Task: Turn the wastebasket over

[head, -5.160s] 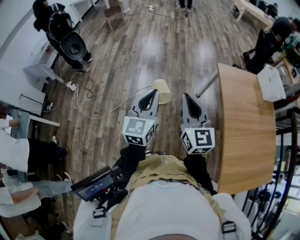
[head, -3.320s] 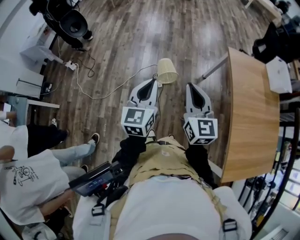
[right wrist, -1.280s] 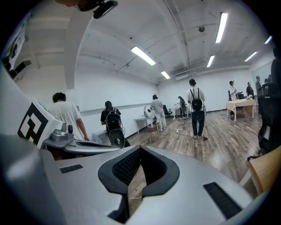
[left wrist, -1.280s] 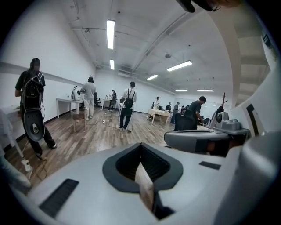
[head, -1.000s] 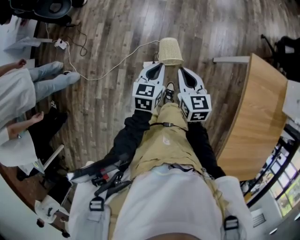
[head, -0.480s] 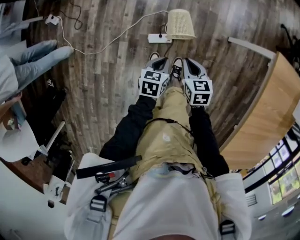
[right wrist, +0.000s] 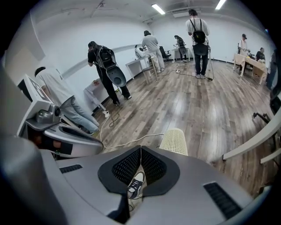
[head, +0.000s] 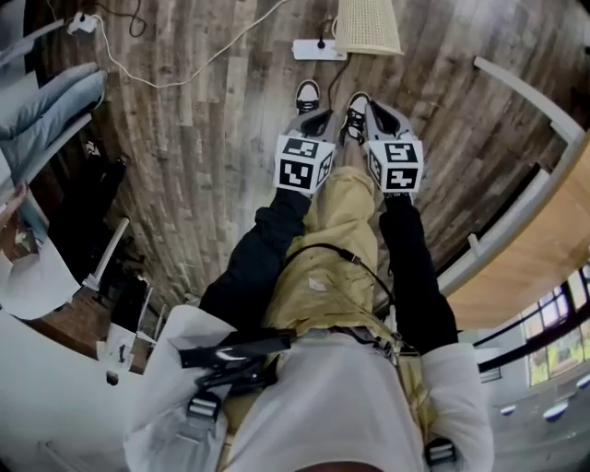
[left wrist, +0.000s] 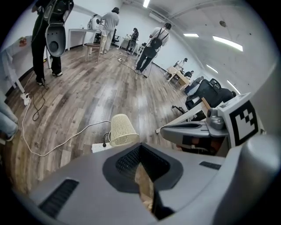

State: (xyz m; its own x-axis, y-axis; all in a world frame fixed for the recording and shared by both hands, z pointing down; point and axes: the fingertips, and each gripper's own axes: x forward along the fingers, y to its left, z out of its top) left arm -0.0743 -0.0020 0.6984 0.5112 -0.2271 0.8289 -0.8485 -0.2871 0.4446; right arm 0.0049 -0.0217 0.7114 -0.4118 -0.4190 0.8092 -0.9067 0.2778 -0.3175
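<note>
The cream mesh wastebasket [head: 369, 26] stands on the wood floor with its narrow end up and its wide rim down. It also shows in the left gripper view as the wastebasket [left wrist: 122, 129] just beyond the jaw tips, and the right gripper view has the wastebasket [right wrist: 175, 141] a little right of the tips. My left gripper [head: 323, 116] and right gripper [head: 373, 109] hang side by side above my knees and shoes, short of the basket and not touching it. The left gripper [left wrist: 139, 148] and right gripper [right wrist: 140, 150] both have their jaws shut with nothing held.
A white power strip [head: 318, 48] with a long cable [head: 184, 74] lies just left of the basket. A wooden table [head: 553, 267] with a white frame bar [head: 544, 101] stands to the right. Several people [left wrist: 153, 44] stand farther off. Seated legs [head: 46, 101] are at the left.
Both grippers have dropped low toward the floor, still side by side and shut. The basket has slid to the top edge of the head view as the view tipped down.
</note>
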